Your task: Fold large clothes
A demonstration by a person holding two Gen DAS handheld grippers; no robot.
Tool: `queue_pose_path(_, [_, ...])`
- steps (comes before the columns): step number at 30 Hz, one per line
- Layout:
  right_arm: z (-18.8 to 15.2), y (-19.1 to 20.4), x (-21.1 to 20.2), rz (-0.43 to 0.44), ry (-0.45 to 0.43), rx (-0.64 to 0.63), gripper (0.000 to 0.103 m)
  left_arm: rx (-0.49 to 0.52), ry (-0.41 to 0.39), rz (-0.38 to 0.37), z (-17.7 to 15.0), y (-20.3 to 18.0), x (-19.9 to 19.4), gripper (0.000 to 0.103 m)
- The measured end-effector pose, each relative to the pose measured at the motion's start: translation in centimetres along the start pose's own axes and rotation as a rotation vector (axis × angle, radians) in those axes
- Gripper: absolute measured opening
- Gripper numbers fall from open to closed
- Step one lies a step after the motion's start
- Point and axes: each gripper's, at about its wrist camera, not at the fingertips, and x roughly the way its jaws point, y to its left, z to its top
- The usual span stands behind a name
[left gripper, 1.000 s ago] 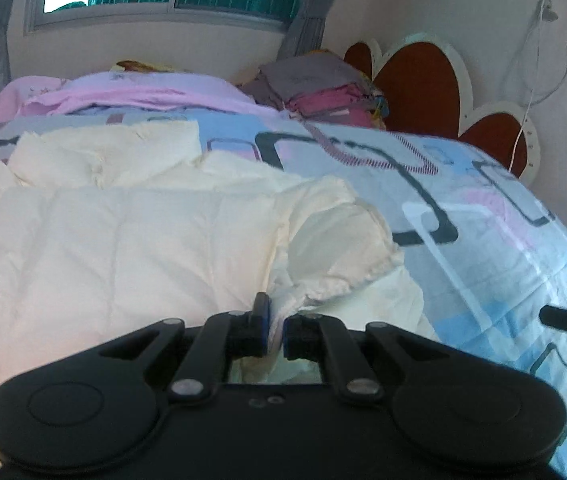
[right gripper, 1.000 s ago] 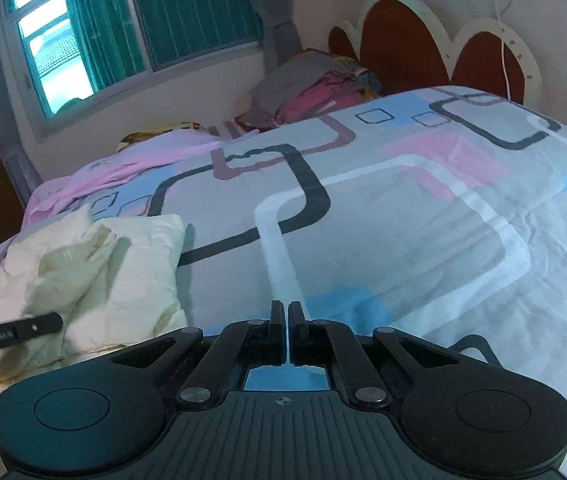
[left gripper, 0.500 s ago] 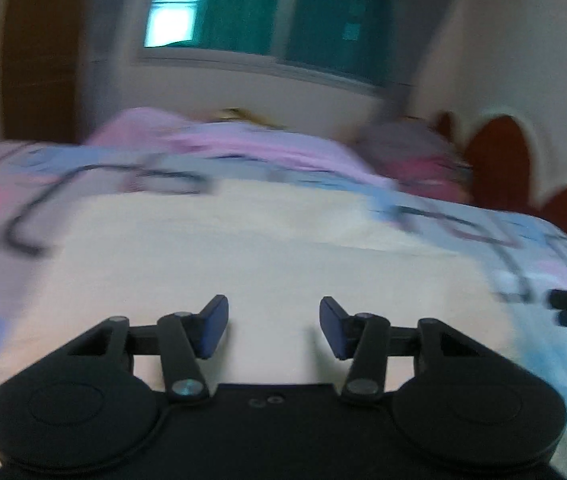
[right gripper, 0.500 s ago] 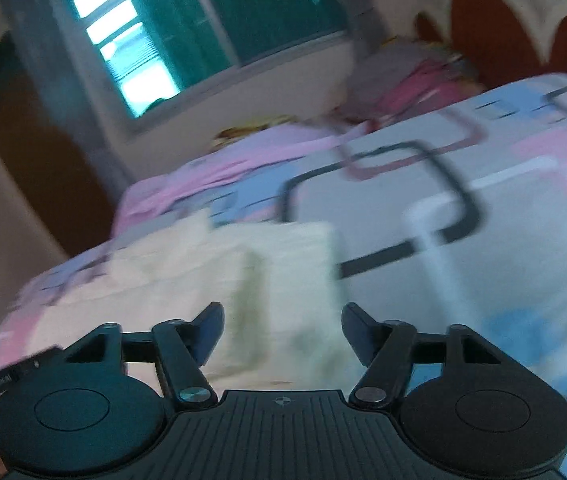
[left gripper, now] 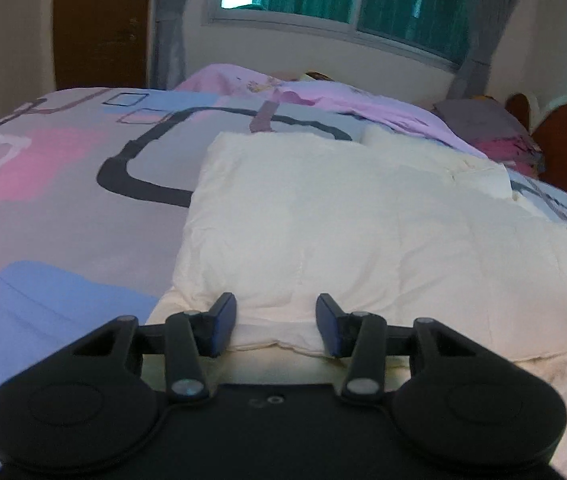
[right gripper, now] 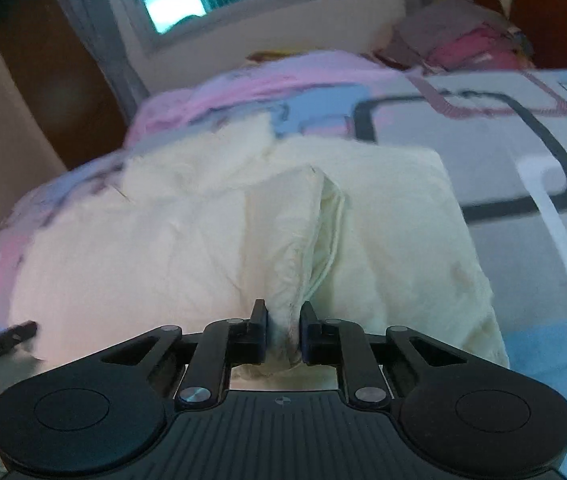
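Note:
A large cream padded garment (left gripper: 363,220) lies spread on the bed, partly folded over itself. My left gripper (left gripper: 276,308) is at its near left edge, jaws apart and closing. The cream hem lies between the blue pads (left gripper: 223,320), which do not press on it. In the right wrist view the same garment (right gripper: 163,248) shows a raised fold running away from me. My right gripper (right gripper: 283,316) is closing on the near end of that fold, and bunched fabric is pinched between its fingers. The left gripper's finger (right gripper: 3,336) shows at the lower left.
The bed carries a patterned grey, pink and blue cover (left gripper: 63,220). A pink blanket (left gripper: 323,92) lies along the far side under the window. A pile of folded clothes (left gripper: 495,132) sits by the brown headboard (left gripper: 563,148). A brown door (left gripper: 103,20) stands at the far left.
The left gripper let go of the cream fabric, opened and swung left to the garment's near edge. The right gripper opened wide, moved left onto the garment and has closed on a fold.

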Motion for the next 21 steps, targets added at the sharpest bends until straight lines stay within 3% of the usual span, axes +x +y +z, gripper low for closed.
queue_pose_path(4, [0.3,0.2,-0.9,-0.011,0.003,-0.021,0.016,0.033,0.02,-0.014,0.6,0.1,-0.3,0.043])
queue_pose_path(5, [0.6,0.3,-1.7,-0.039,-0.026,-0.03,0.023,0.026,0.005,-0.018,1.0,0.3,-1.0,0.045])
queue_pose_path(6, [0.9,0.6,-2.7,-0.098,-0.073,-0.048,0.052,0.023,-0.02,-0.026,1.4,0.5,-1.6,0.048])
queue_pose_path(7, [1.2,0.9,-3.6,-0.133,-0.137,-0.071,0.074,0.024,-0.045,-0.029,1.9,0.7,-2.0,0.052])
queue_pose_path(9, [2.1,1.5,-4.1,-0.117,-0.18,-0.104,0.072,0.034,-0.072,-0.044,3.4,0.9,-1.7,0.054])
queue_pose_path(10, [2.7,1.9,-3.7,-0.124,-0.177,-0.114,0.057,0.039,-0.077,-0.053,4.4,0.8,-1.1,0.053])
queue_pose_path(12, [4.2,2.9,-2.0,-0.126,-0.154,-0.139,0.039,0.053,-0.082,-0.068,6.1,0.3,0.4,0.053])
queue_pose_path(16, [5.7,4.0,2.7,-0.15,-0.08,-0.196,0.033,0.083,-0.016,-0.1,8.5,-0.5,5.6,0.053])
queue_pose_path(18, [5.5,3.5,4.9,-0.185,-0.043,-0.206,0.034,0.113,0.018,-0.077,8.5,-0.3,7.8,0.054])
queue_pose_path(20, [4.7,2.6,6.4,-0.198,-0.029,-0.215,0.034,0.108,0.058,-0.082,8.0,0.6,9.5,0.065])
queue_pose_path(21, [4.4,2.3,6.8,-0.195,-0.031,-0.212,0.034,0.114,0.061,-0.091,7.6,1.0,9.9,0.065])
